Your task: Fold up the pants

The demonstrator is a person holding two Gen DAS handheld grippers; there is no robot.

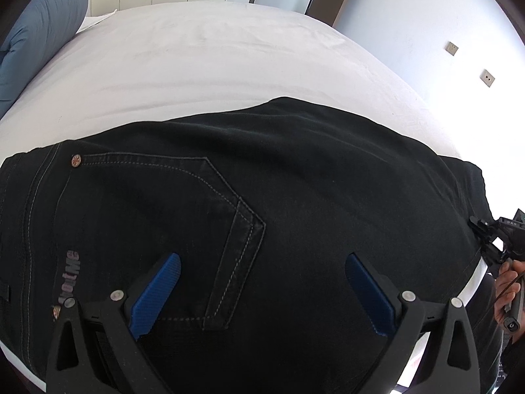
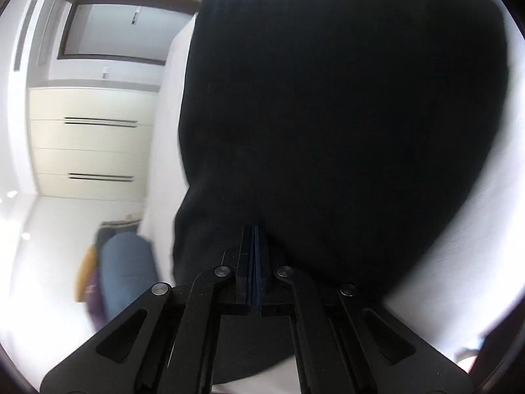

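- The pants (image 1: 262, 180), black denim, lie across the lower half of the left wrist view on a white bed (image 1: 213, 59), long axis running left to right.
- The left gripper (image 1: 262, 290) hovers released over the back pocket (image 1: 183, 229).
- The right gripper (image 2: 255, 246) is clenched, its tip at the dark cloth (whether any is pinched, I cannot tell).
- A grey-blue pillow (image 1: 42, 29), upper left, lies well apart.
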